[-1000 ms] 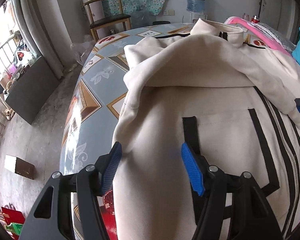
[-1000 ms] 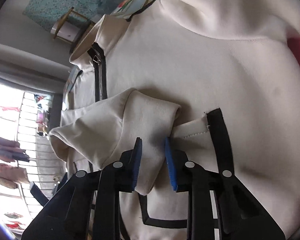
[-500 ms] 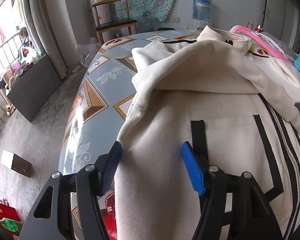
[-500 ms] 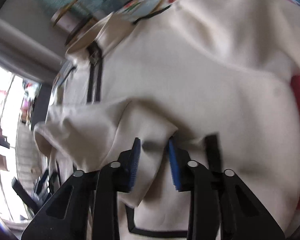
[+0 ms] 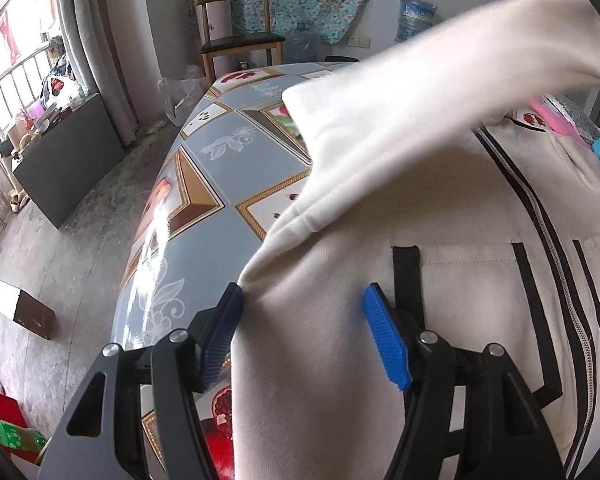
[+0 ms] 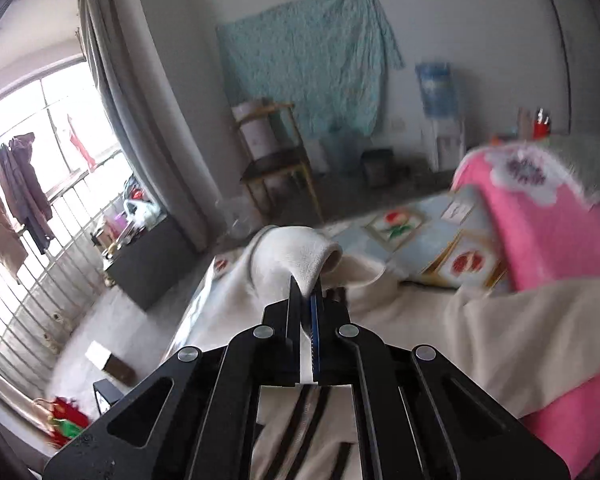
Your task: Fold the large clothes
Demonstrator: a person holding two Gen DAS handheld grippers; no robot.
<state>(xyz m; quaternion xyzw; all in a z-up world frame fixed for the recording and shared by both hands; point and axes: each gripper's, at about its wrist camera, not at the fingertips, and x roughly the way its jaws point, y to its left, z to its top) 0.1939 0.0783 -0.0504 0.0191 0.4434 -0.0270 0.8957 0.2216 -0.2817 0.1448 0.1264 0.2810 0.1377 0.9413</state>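
The cream jacket lies spread over the patterned table, zipper side up, its black trim running down the front. The step in hand looks to be the sleeve fold. The right tool has its jaws pinched tight on the cuff end of the sleeve and holds it up in the air, so that the sleeve stretches as a broad band across the left wrist view, above the jacket body. The left tool stands half open near the jacket's side edge, one blue pad over the cloth by a black pocket strip, the other at the hem line; it grips nothing, and whether it presses on the cloth I cannot tell.

Next, I reckon, the raised sleeve wants carrying across the chest and laying flat, while the left tool keeps the body from dragging along.
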